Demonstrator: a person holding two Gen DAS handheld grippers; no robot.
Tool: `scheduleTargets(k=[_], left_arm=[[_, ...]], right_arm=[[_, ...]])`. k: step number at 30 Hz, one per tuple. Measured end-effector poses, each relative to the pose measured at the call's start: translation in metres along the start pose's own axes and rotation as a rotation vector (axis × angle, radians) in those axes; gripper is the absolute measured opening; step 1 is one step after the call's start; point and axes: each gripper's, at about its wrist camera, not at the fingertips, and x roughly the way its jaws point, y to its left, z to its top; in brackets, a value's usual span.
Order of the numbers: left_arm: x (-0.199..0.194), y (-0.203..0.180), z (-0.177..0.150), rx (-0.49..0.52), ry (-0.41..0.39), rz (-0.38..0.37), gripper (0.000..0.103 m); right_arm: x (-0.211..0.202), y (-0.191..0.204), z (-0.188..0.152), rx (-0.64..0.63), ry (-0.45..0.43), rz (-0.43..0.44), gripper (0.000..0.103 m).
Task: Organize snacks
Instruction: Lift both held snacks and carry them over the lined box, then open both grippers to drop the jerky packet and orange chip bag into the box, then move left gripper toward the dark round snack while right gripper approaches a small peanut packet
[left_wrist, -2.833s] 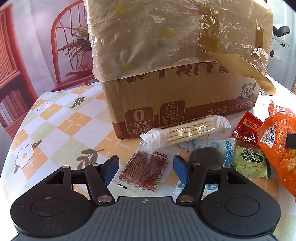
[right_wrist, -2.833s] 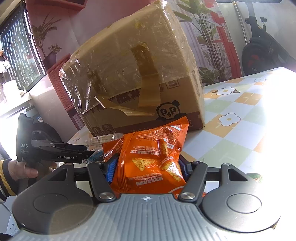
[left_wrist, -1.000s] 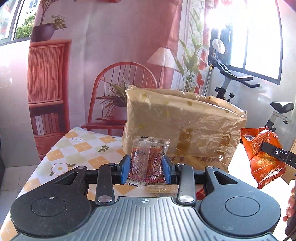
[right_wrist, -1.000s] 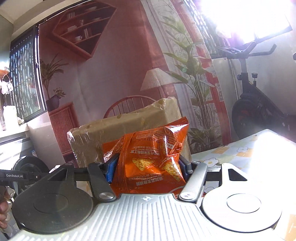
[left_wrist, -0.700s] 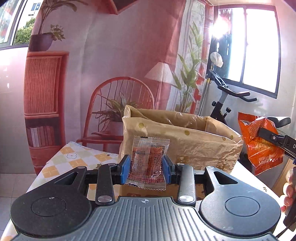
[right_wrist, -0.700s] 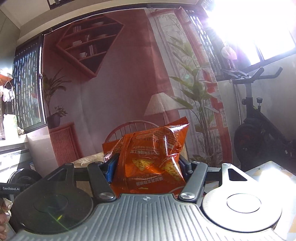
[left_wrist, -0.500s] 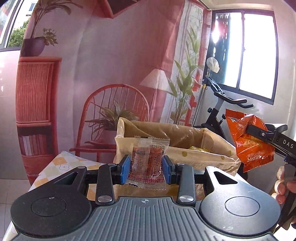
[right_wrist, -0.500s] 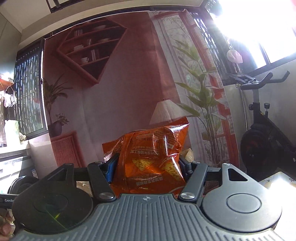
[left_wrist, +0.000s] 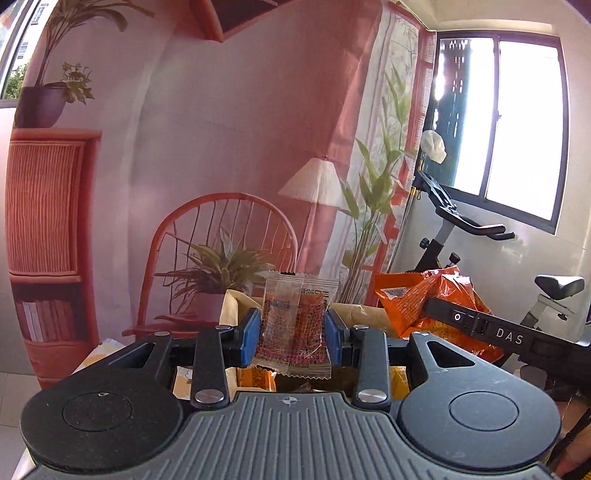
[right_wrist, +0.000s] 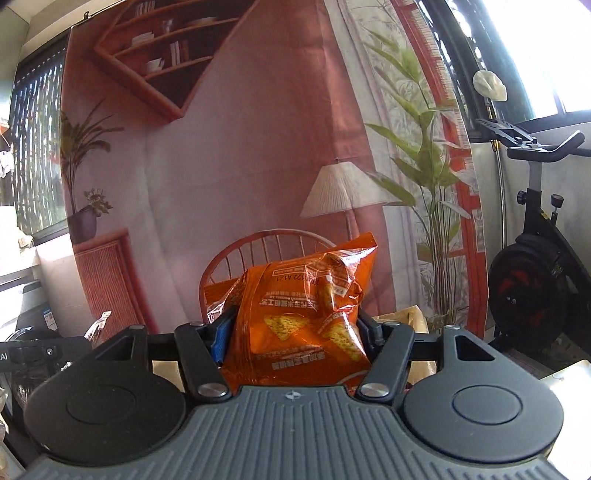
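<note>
My left gripper (left_wrist: 291, 334) is shut on a small clear packet with red contents (left_wrist: 295, 325), held upright above the open cardboard box (left_wrist: 369, 315), whose plastic-lined rim shows just behind it. My right gripper (right_wrist: 295, 332) is shut on an orange chip bag (right_wrist: 303, 321), also raised high. In the left wrist view the orange chip bag (left_wrist: 424, 302) and the right gripper's body sit to the right, over the box. In the right wrist view the left gripper's body shows at the far left with the clear packet (right_wrist: 96, 325) edge-on.
Orange snack packs (left_wrist: 258, 378) lie inside the box below my left fingers. The box rim also shows in the right wrist view (right_wrist: 410, 317). Behind are a printed backdrop with a chair (left_wrist: 221, 258) and an exercise bike (left_wrist: 461, 236). The table is almost hidden.
Both grippers have risen from the table with their snacks and moved over the open box. The right gripper with the chip bag has come closer to the left one.
</note>
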Motion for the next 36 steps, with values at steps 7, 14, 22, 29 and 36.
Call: scheduleTargets(k=[7,14,22,29,36], left_arm=[[0.038,-0.012,0.006,0.023,0.054,-0.034,0.042],[0.050,-0.012,0.000,0.008,0.091,-0.024,0.052],[0.023,-0.008,0.000,0.018,0.085,0.040,0.080],[-0.009,0.001,-0.022,0.011,0.130,0.091,0.086],[-0.028,0.011,-0.058,0.001,0.226,0.133,0.086]], right_arm=[[0.030,0.007,-0.007,0.006,0.078,0.055,0.069],[0.027,0.009,-0.008,-0.020,0.080,0.074,0.086],[-0.006,0.011,-0.008,-0.050,0.030,0.025,0.103],[-0.030,0.014,-0.025,-0.071,0.081,0.032,0.103],[-0.054,0.011,-0.047,-0.065,0.136,0.068,0.103]])
